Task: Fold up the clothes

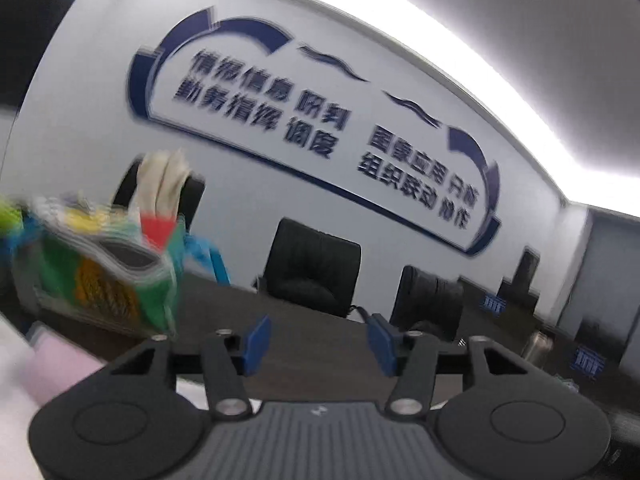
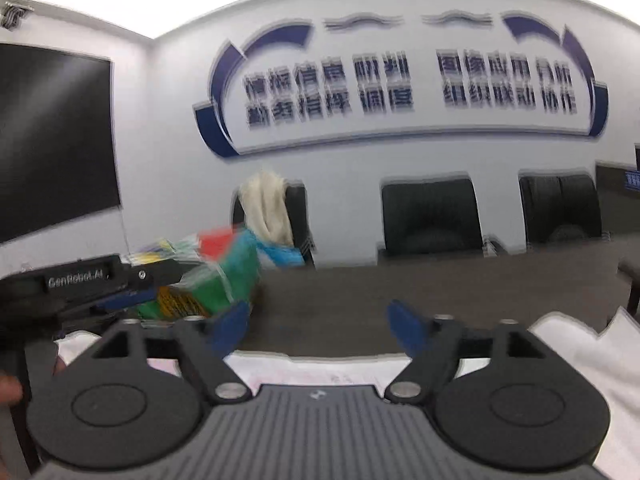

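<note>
Both views are blurred and point up at the far wall. My left gripper [image 1: 318,344] is open and empty above the dark table [image 1: 320,332]. A pale pink and white garment [image 1: 52,364] lies low at its left. My right gripper [image 2: 320,328] is open and empty. A white garment [image 2: 580,344] lies on the table [image 2: 400,292] under and to the right of it. The left gripper [image 2: 128,300] shows at the left of the right wrist view, above the cloth.
A colourful green bag [image 1: 116,276] with blue handles stands on the table at the left, also in the right wrist view [image 2: 216,280]. Black office chairs [image 1: 312,268] line the far side; one holds a cream cloth [image 2: 268,208]. A dark screen [image 2: 52,140] hangs left.
</note>
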Demonstrator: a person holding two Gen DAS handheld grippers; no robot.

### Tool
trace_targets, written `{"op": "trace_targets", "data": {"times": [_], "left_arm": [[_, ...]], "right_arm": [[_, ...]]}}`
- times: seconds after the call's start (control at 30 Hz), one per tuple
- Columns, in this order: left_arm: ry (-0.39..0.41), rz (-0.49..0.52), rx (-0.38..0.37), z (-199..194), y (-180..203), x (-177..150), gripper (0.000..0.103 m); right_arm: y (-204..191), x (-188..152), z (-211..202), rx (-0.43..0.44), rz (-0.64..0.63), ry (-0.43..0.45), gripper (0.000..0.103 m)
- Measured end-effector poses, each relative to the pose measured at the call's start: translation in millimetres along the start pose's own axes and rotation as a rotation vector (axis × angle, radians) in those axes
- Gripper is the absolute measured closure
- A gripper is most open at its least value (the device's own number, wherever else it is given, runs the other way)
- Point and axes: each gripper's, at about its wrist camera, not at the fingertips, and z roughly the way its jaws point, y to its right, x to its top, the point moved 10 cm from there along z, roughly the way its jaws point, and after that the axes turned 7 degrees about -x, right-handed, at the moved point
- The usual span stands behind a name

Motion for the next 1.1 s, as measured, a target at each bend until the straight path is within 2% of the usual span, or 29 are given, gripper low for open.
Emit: {"op": "trace_targets", "data": {"times": [0.07,0.13,0.17,0.2,0.3,0.4,0.47,0.53,0.67,0.73,0.83,0.97,1.1], "left_arm": [[-0.012,0.092,0.014,-31.2,4.5,19.8,0.045],[-0.027,0.141,0.042,-69.4,-3.3,15.3,0.03],[-0.044,0.166,0.057,-89.9,-9.7,7.7,0.023],[-0.067,0.187,0.063,-106.5,-11.2,-2.0,0.02],[-0.199,0.272,0.108,-150.8,-28.6,-49.8,0.016],[-0.283,0.283,0.168,-190.6,-54.9,-105.0,0.015],[-0.323,0.194,0.187,-209.1,-77.6,-138.5,0.015],[-0.377,0.117,0.254,-220.4,-103.4,-165.2,0.015],[-0.405,0.132,0.329,-235.2,-124.5,-189.3,0.015],[-0.406,0.137,0.335,-244.7,-124.7,-194.0,0.015],[-0.41,0.122,0.352,-254.1,-128.4,-204.1,0.015],[-0.422,0.102,0.397,-255.4,-136.0,-210.3,0.014],[-0.419,0.078,0.391,-256.5,-140.7,-214.0,0.002]], "right_arm": [[-13.4,10.0,-27.7,0.018,-0.028,0.022,0.016],[-26.6,15.9,-54.3,0.034,-0.053,0.045,0.002],[-32.1,15.4,-67.7,0.036,-0.061,0.063,0.0],[-38.3,12.3,-79.0,0.042,-0.062,0.069,0.0],[-55.4,-12.8,-102.7,0.046,-0.03,0.011,0.0],[-74.5,-61.5,-119.4,0.055,-0.005,-0.09,0.0],[-87.2,-99.3,-125.7,0.052,0.017,-0.151,0.0],[-99.6,-139.0,-126.6,0.047,0.071,-0.224,0.0],[-122.6,-208.6,-126.0,0.0,0.143,-0.358,0.0],[-135.1,-227.1,-129.8,-0.026,0.114,-0.372,0.0],[-152.9,-243.8,-139.4,-0.045,0.032,-0.383,0.0],[-159.8,-254.5,-141.4,-0.055,0.023,-0.425,0.0],[-162.1,-261.9,-142.5,-0.065,-0.004,-0.444,0.0]]}}
